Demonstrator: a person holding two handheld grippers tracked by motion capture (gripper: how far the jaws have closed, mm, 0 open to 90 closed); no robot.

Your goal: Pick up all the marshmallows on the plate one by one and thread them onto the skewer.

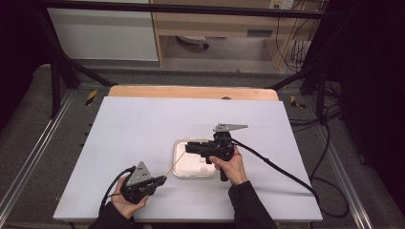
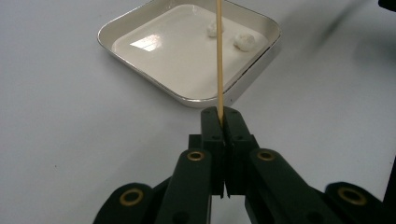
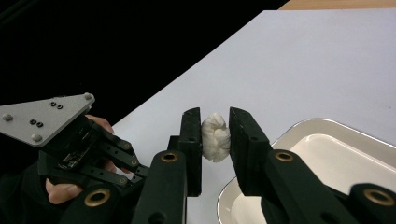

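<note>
Table: we see a white table (image 1: 143, 143) carrying a square white ceramic tray (image 2: 154, 74) near its centre.
Right tool (image 3: 215, 135): above the tray, jaws clamped on a white marshmallow-like lump (image 3: 215, 136).
Left tool (image 2: 221, 116): at 8 o'clock from the tray, jaws pinching a thin wooden skewer (image 2: 219, 56).
Tray contents: two small white lumps (image 2: 245, 41) at its far side.

We see the white table (image 1: 143, 143) evenly lit from overhead, while the room around it falls into near black — especially at the right. Shadows are soft and faint. In the left gripper view a pale glare patch sits on the tray (image 2: 144, 44), and the far background blurs. The high view is grainy, its edges slightly bowed.
</note>
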